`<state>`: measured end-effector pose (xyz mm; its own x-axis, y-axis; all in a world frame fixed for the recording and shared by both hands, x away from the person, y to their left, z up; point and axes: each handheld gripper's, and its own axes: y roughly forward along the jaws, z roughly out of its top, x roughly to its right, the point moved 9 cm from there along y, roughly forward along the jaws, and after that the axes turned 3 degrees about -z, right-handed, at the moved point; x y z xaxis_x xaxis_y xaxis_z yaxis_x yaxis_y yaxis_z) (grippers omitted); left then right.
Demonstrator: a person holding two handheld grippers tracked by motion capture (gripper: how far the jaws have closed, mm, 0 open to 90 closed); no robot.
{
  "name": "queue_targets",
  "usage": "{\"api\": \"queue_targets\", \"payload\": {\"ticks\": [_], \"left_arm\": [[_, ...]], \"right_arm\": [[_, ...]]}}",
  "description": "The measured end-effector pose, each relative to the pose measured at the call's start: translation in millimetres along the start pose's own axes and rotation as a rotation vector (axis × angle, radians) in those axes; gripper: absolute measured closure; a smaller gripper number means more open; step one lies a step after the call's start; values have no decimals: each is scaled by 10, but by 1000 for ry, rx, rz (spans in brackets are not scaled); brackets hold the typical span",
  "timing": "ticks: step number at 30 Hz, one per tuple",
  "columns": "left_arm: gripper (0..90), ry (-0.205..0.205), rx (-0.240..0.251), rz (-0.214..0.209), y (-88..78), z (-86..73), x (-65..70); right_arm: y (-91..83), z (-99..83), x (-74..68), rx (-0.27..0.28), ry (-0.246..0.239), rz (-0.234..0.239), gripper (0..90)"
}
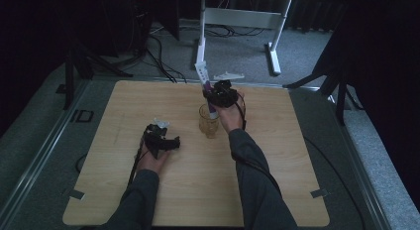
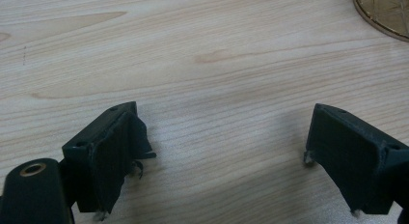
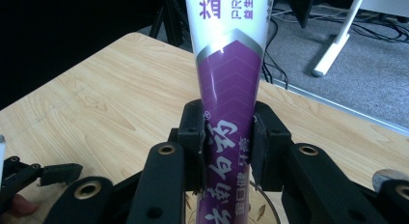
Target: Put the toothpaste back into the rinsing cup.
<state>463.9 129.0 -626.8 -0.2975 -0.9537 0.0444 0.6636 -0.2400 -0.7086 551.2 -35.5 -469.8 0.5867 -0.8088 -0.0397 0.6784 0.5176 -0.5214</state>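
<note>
The right tongs point(image 3: 226, 147) are clamped on a purple-and-white toothpaste tube point(image 3: 230, 84), which stands upright with its lower end inside an amber patterned glass tumbler point(image 1: 209, 122) near the middle of the pale wooden counter point(image 1: 277, 165). Judged step: placing the tube into the tumbler. The next move calls for loosening the grip and lifting straight up, so that the tumbler is not tipped. The left tongs point(image 2: 219, 156) stand apart and empty, low over bare counter beside the tumbler. Open room lies on all sides, and every counter edge is well apart from the work.
</note>
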Motion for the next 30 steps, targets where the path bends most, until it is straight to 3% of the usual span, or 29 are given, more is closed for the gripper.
{"api": "queue_targets", "payload": {"ticks": [26, 30], "left_arm": [[118, 0, 0, 0, 1, 0, 0], [118, 0, 0, 1, 1, 1, 0]], "right_arm": [[74, -403, 35, -106, -45, 5, 674], [94, -513, 45, -134, -70, -7, 655]]}}
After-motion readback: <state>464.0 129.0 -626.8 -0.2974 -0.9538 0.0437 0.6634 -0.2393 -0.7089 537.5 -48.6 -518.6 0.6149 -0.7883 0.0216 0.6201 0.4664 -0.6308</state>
